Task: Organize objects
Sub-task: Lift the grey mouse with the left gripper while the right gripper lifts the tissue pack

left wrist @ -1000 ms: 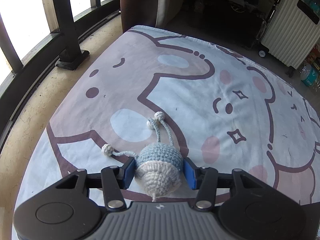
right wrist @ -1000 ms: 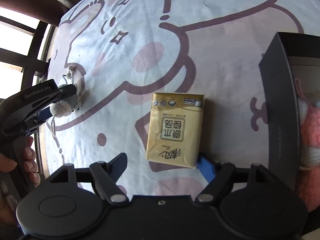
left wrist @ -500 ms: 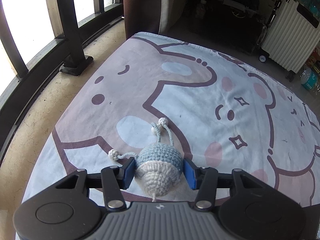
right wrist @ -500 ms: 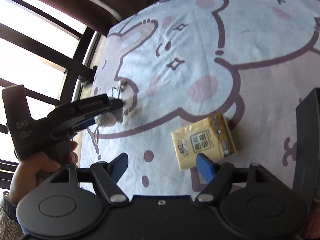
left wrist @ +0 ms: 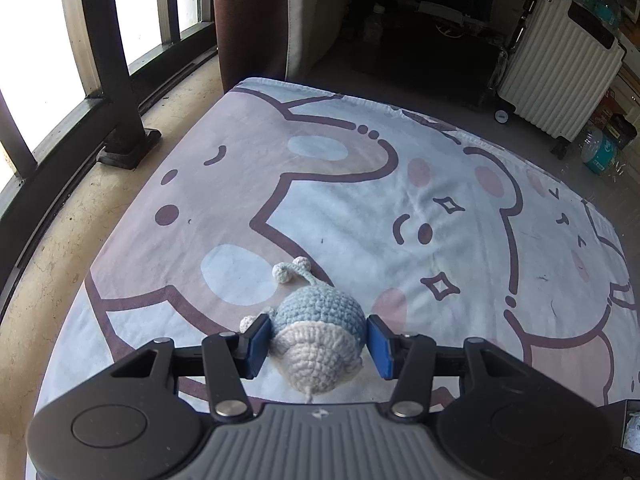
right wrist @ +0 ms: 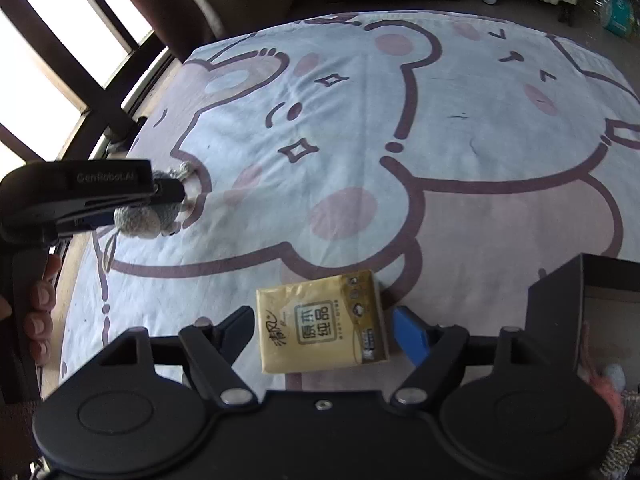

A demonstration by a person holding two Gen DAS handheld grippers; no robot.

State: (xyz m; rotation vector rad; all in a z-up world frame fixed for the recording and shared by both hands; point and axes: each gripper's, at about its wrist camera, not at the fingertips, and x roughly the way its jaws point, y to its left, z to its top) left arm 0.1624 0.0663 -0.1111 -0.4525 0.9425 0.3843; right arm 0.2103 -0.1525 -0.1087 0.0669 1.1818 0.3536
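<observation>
Above cartoon blanket (left wrist: 360, 184): left tongs (left wrist: 316, 344) clamped on crocheted toy (left wrist: 320, 328); right tongs (right wrist: 324, 330) spread, straddling tissue pack (right wrist: 320, 328), unpinched.

Tissue pack (right wrist: 322, 326) on blanket (right wrist: 460, 128), box (right wrist: 560, 312) right, crochet toy (left wrist: 320, 334) left

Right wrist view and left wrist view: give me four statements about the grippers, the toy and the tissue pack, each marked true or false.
1. The left gripper is shut on the crochet toy. True.
2. The tissue pack lies inside the black box. False: it lies on the blanket, beside the box.
3. The right gripper is clamped on the pack. False: its fingers stand apart from it.
4. The toy is blue and cream. True.
</observation>
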